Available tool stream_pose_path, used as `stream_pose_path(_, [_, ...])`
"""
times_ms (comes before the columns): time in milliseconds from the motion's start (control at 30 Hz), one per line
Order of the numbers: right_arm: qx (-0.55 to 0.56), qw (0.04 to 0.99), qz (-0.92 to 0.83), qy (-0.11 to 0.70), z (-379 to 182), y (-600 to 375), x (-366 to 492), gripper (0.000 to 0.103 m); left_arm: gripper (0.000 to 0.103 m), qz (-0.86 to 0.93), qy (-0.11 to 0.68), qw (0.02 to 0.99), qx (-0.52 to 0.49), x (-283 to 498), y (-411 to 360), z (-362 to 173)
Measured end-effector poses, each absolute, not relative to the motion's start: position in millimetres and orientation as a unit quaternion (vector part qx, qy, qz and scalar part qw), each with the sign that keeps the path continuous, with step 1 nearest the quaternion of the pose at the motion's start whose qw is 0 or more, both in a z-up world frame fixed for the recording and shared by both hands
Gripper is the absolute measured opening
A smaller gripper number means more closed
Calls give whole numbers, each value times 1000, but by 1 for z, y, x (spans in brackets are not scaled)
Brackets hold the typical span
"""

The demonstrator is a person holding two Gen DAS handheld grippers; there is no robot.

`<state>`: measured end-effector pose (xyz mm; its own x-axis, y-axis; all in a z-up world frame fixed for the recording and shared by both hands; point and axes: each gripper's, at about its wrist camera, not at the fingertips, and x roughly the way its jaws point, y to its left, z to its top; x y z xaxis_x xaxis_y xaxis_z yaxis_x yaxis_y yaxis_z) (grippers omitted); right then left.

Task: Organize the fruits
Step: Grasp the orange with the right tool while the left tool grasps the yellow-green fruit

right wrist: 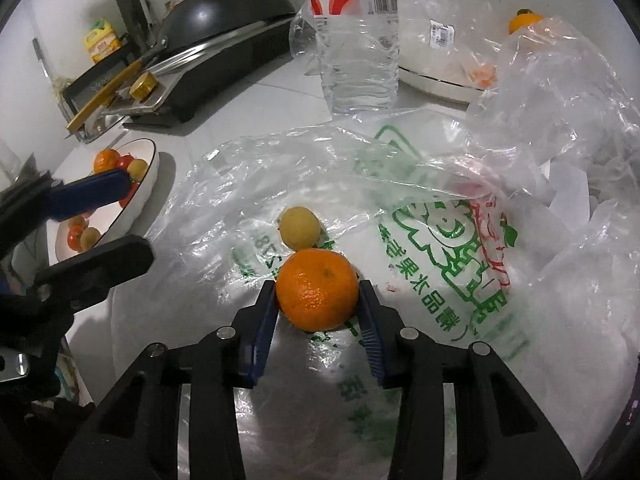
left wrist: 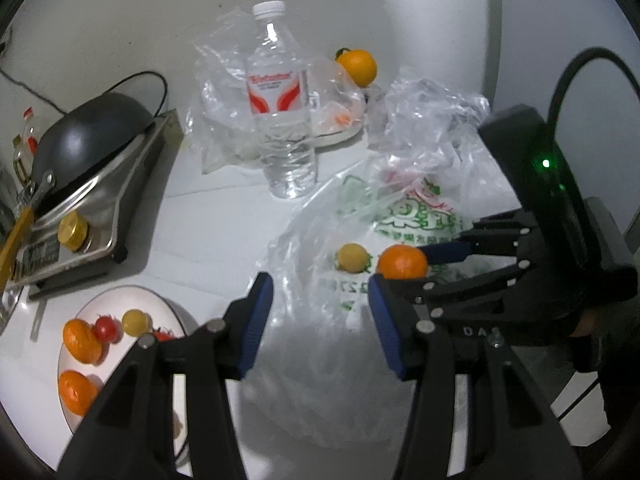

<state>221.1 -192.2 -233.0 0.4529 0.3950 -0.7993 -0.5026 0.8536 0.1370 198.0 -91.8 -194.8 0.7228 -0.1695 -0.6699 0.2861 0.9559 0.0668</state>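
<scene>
Fruits are partly sorted. A white plate (left wrist: 120, 300) at seven o'clock in the left wrist view already carries several: orange pieces, a red one and a yellowish one. Left to move, as far as I can judge, are the orange (right wrist: 318, 289) and the small yellow fruit (right wrist: 299, 227) touching it at its twelve o'clock, both lying on the printed plastic bag (right wrist: 440, 240); another orange fruit (left wrist: 357, 66) sits far back at one o'clock beside a second plate (whether it counts as sorted I cannot tell).

The right gripper (right wrist: 318, 304) points steeply down at the bag, its blue pads on either side of the orange at nine and three o'clock, touching or all but touching its skin, so the jaws stand only as wide as the fruit. The orange seems to rest on the bag, not yet lifted.

The left gripper (left wrist: 320, 316) hangs tilted down over the near edge of the bag, jaws partly open, with nothing between them.
</scene>
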Motion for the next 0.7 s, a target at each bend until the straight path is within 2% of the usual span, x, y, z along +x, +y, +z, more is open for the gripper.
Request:
stream_pose_path(367, [-22, 879, 238, 412, -214, -244, 213, 41, 49, -158, 369, 907, 129, 231, -133, -208])
stream_pose_path(567, [-4, 882, 236, 408, -215, -261, 216, 41, 39, -160, 396, 894, 139, 252, -145, -225])
stream_pose_path(700, [2, 883, 236, 407, -216, -267, 216, 41, 37, -151, 408, 889, 146, 263, -149, -233])
